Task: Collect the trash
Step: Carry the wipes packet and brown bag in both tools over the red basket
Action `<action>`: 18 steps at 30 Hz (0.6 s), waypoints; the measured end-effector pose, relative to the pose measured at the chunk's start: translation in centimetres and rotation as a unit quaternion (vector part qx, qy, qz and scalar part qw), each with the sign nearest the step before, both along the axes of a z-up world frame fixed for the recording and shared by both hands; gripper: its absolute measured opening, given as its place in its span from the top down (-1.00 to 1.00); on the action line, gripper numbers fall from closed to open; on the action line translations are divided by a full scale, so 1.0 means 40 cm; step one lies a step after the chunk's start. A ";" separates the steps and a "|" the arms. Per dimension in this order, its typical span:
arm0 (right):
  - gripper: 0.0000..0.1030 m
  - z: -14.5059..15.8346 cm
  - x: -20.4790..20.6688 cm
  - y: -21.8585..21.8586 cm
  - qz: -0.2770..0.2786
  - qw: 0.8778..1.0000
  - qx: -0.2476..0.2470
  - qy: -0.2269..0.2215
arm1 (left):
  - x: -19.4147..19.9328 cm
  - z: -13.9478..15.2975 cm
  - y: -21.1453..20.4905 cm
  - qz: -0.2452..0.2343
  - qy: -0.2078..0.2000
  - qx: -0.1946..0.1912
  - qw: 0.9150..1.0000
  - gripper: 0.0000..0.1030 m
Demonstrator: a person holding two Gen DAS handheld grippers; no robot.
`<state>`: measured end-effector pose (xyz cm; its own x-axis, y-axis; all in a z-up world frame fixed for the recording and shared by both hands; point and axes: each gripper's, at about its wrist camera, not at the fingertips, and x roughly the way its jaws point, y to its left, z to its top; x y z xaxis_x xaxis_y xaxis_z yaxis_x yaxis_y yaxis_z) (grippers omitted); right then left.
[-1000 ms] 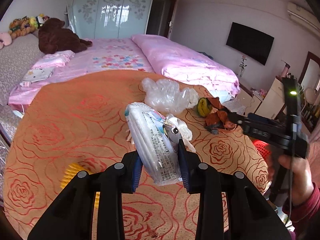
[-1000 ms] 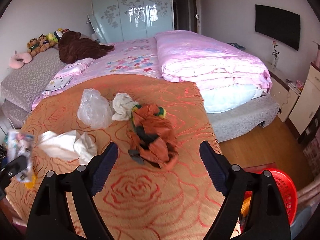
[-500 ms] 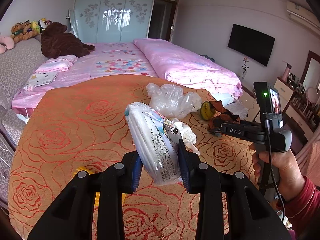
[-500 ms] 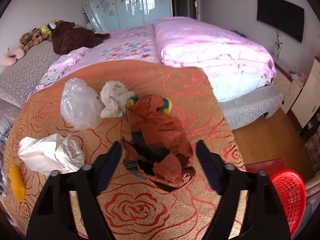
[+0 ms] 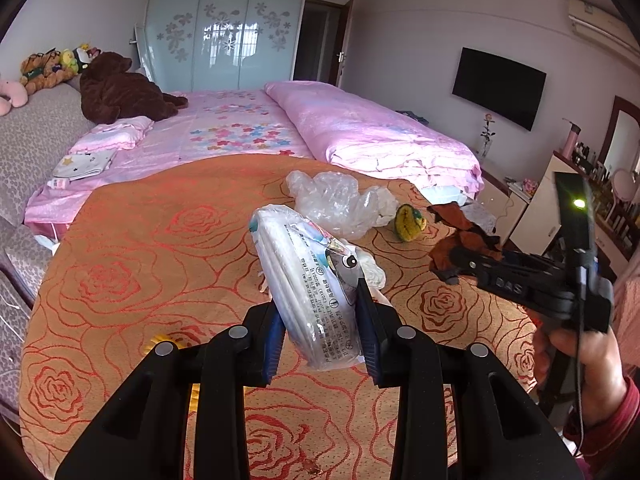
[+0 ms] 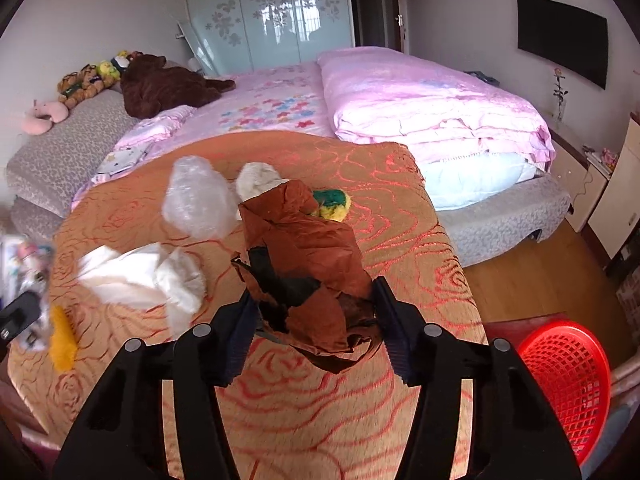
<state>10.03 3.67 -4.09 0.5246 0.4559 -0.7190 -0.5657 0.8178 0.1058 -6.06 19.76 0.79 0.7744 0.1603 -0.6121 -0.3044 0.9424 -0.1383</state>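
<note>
My left gripper is shut on a white tissue pack and holds it above the orange rose-patterned table. My right gripper is shut on a crumpled brown paper wrapper; it also shows in the left wrist view, lifted off the cloth. On the table lie a clear plastic bag, a white crumpled tissue, a white wad, a yellow-green sponge and a yellow piece.
A red mesh basket stands on the wooden floor right of the table. A pink bed with plush toys lies behind. A white cabinet stands at the far right.
My right gripper has moved onto the brown wrapper, shut on it and lifted it. My left gripper still holds the tissue pack, nearly still.
</note>
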 end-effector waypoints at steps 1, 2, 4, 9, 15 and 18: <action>-0.05 0.006 -0.011 -0.006 0.000 1.000 0.002 -0.003 | 0.001 0.000 -0.002 -0.001 0.001 0.001 1.000 0.39; -0.05 0.010 -0.021 -0.012 0.001 1.000 0.004 -0.005 | 0.001 0.000 -0.004 -0.001 0.001 0.001 1.000 0.39; -0.05 0.022 -0.046 -0.025 0.001 1.000 0.010 -0.009 | 0.000 0.000 -0.008 -0.003 0.001 0.001 1.000 0.39; -0.05 0.047 -0.093 -0.054 0.000 1.000 0.018 -0.021 | 0.001 -0.001 -0.011 -0.004 0.002 0.002 1.000 0.39; -0.05 0.069 -0.121 -0.087 -0.005 0.999 0.028 -0.029 | 0.005 -0.003 -0.024 -0.009 0.005 0.001 1.000 0.39; -0.05 0.072 -0.129 -0.104 -0.009 0.999 0.029 -0.030 | 0.009 -0.003 -0.034 -0.014 0.005 0.001 1.000 0.39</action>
